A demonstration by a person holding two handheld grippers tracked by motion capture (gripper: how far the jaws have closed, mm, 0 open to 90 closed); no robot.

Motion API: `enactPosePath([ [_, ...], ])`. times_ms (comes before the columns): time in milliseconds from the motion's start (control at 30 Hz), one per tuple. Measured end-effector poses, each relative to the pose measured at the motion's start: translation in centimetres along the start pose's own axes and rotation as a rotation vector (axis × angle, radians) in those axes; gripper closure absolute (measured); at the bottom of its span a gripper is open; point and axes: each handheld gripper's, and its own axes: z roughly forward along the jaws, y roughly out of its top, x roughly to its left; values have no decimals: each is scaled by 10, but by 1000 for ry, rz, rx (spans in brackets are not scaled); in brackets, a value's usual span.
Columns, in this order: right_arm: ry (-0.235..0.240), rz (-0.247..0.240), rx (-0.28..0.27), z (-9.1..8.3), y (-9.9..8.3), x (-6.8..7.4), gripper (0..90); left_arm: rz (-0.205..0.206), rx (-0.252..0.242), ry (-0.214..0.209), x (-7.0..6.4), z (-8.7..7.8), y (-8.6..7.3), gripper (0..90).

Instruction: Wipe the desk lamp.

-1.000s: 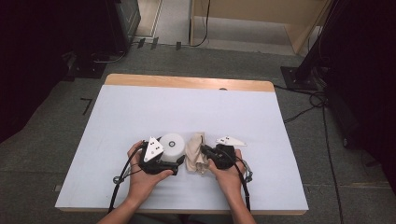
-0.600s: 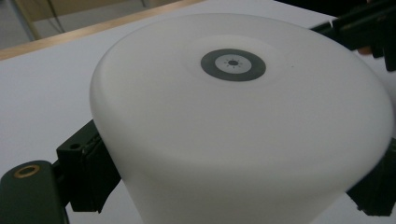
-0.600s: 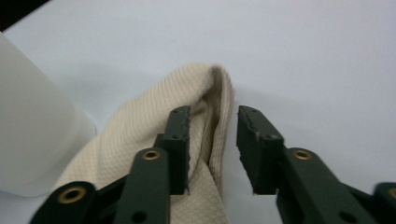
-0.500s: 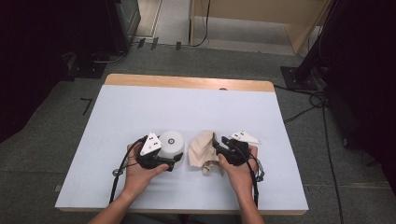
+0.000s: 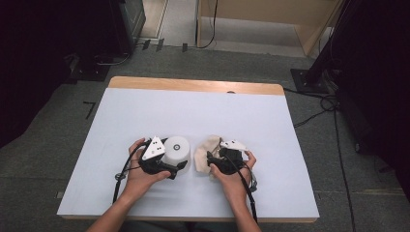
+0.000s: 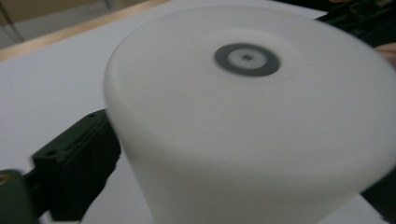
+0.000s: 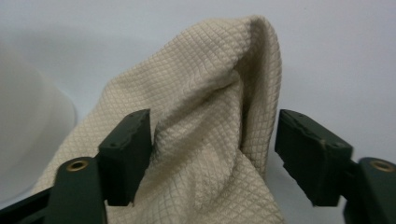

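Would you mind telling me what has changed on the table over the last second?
The right gripper and the beige cloth have shifted slightly to the person's right, opening a gap from the white cylinder; in the right gripper view its jaws stand apart with the cloth bunched between them. The left gripper, jaws either side of the cylinder, has barely moved. The cylinder stayed upright on the white table.

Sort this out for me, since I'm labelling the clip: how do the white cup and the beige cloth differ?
The white cup is smooth, rigid and round, standing upside down; the beige cloth is soft, quilted and bunched into a crumpled heap. The left gripper has its jaws on either side of the cup, while the right gripper stands open around the cloth. Both sit side by side on the white table.
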Motion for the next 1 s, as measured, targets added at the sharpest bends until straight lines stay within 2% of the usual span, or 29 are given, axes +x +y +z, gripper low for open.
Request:
enactPosePath([
  [67,22,-16,-5,1,-4,1,451,-34,-8,75,-10,-3,-2,0],
  [133,53,-47,-1,3,-6,2,561,-60,-18,123,-19,-4,-2,0],
  [200,50,-71,-8,2,-7,3,667,-80,-14,165,-24,-3,-1,0],
  [267,75,-73,-5,1,-7,0,776,-103,-19,178,-25,-2,1,0],
  [333,108,-80,-7,-1,-7,-3,813,-138,-14,154,-22,-2,2,0],
  [400,158,-82,-18,-4,-7,-4,823,-129,-23,129,-20,-3,3,18],
  [433,201,-84,-28,-5,-7,-2,824,-107,-38,121,-19,-5,3,66],
  [467,270,-88,-49,-7,-6,2,824,-91,-37,119,-18,-5,3,73],
  [567,373,-107,-58,-8,-7,15,824,-51,-48,73,-13,-3,3,77],
  [667,410,-138,-52,-7,-8,26,825,-31,-68,24,-5,-1,2,78],
  [767,439,-177,-72,-8,-8,32,826,-9,-74,-4,-1,0,1,79],
  [1000,502,-167,-171,-29,3,32,825,19,-79,-45,5,0,-1,80],
])
